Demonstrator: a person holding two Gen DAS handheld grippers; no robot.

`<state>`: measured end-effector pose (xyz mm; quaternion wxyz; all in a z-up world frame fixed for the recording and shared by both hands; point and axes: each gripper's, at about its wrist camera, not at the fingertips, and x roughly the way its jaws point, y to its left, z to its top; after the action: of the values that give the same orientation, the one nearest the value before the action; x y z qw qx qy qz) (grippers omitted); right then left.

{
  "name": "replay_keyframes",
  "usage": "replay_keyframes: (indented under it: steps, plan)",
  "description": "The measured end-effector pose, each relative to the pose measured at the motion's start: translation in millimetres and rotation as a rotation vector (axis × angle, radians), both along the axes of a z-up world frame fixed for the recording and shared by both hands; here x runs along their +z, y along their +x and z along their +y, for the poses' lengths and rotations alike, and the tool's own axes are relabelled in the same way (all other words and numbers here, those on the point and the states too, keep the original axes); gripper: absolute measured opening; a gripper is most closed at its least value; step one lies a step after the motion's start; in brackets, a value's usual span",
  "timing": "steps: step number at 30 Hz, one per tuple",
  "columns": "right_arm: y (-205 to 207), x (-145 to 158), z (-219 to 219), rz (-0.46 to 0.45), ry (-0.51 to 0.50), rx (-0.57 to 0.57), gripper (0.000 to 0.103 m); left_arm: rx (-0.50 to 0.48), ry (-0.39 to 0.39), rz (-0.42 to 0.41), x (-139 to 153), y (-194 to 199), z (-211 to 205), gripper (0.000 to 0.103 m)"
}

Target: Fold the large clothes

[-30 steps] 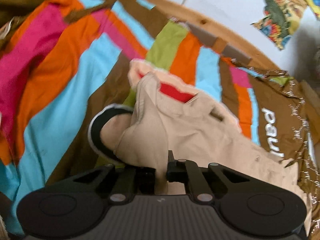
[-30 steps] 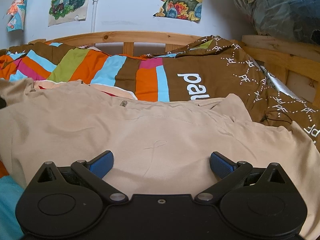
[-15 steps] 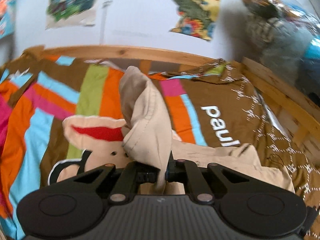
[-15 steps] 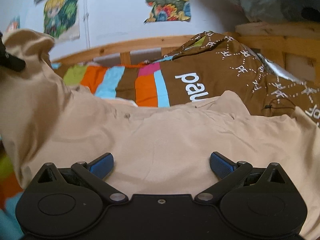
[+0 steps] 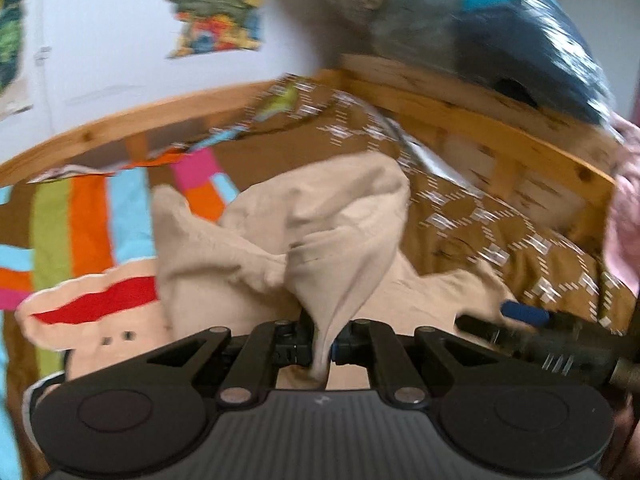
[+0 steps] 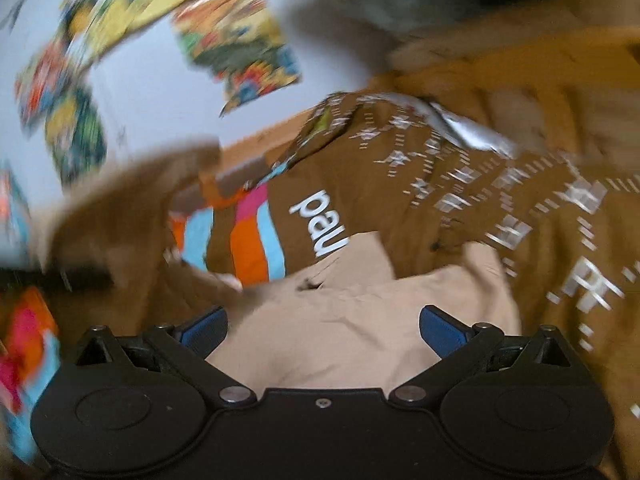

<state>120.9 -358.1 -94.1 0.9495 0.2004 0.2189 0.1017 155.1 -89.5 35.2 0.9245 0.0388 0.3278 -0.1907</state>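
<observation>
My left gripper (image 5: 322, 346) is pinched on a bunched edge of the beige garment (image 5: 320, 216), which drapes limp over the striped bedspread (image 5: 88, 216), so my right gripper (image 6: 322, 330), jaws spread above it, should probably take a seamed edge rather than the loose middle.

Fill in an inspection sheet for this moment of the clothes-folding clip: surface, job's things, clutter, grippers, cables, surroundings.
Surface: bed with striped brown bedspread, wooden frame.
Job's things: beige garment, one part lifted and bunched, the rest spread on the bed.
Clutter: bluish-grey bundle above the frame; pink cloth at the right edge.
Grippers: left gripper jaws closed on a fold of the garment; right gripper jaws wide apart over the flat part, holding nothing.
Cables: nothing seen.
Surroundings: white wall with colourful posters; both views motion-blurred.
</observation>
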Motion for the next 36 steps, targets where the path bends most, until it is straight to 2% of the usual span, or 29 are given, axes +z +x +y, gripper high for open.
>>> replay_keyframes:
  steps: [3,7,9,11,12,14,16,18,20,21,22,23,26,28,31,33,36]
  plan:
    - [-10,-6,-42,0.060,0.199,-0.027,0.100,-0.107,0.020,0.012,-15,-8,-25,0.006]
    - [-21,-16,-72,0.092,0.407,0.006,0.100,-0.235,0.043,0.068,-48,-22,-48,0.007]
    - [-20,-21,-77,0.113,0.466,0.030,0.100,-0.260,0.043,0.106,-66,-26,-56,0.007]
    - [-16,-26,-77,0.149,0.477,0.030,0.092,-0.266,0.044,0.112,-77,-31,-59,0.007]
    - [-14,-28,-74,0.168,0.462,0.017,0.089,-0.264,0.040,0.098,-80,-32,-58,0.007]
    - [-8,-32,-66,0.224,0.399,-0.010,0.070,-0.245,0.000,0.081,-81,-34,-53,0.007]
    - [-7,-35,-60,0.247,0.370,-0.015,0.064,-0.234,-0.032,0.087,-81,-35,-49,0.007]
    - [-7,-35,-59,0.235,0.378,-0.022,0.059,-0.236,-0.030,0.078,-81,-36,-50,0.007]
    - [-4,-28,-56,0.213,0.326,-0.034,0.041,-0.248,-0.022,0.048,-78,-40,-54,0.007]
    - [-4,-24,-55,0.190,0.291,-0.032,0.037,-0.264,-0.015,0.024,-75,-42,-58,0.007]
    - [-4,-12,-53,0.144,0.238,-0.027,0.025,-0.282,-0.009,-0.004,-72,-45,-62,0.007]
    - [-4,-1,-50,0.093,0.182,-0.022,0.018,-0.303,-0.009,-0.030,-68,-49,-67,0.007]
    - [-10,29,-48,-0.037,0.021,-0.019,0.013,-0.350,-0.046,-0.048,-59,-51,-85,0.007]
    - [-6,38,-50,-0.050,-0.055,-0.041,0.013,-0.372,-0.061,-0.028,-61,-46,-99,0.007]
    - [2,27,-60,-0.009,-0.112,-0.075,0.012,-0.409,-0.049,0.018,-80,-36,-117,0.007]
    - [10,9,-65,0.048,-0.161,-0.102,0.012,-0.424,-0.038,0.060,-96,-30,-122,0.008]
    - [14,-23,-75,0.120,-0.165,-0.131,0.012,-0.451,-0.042,0.093,-118,-27,-120,0.010]
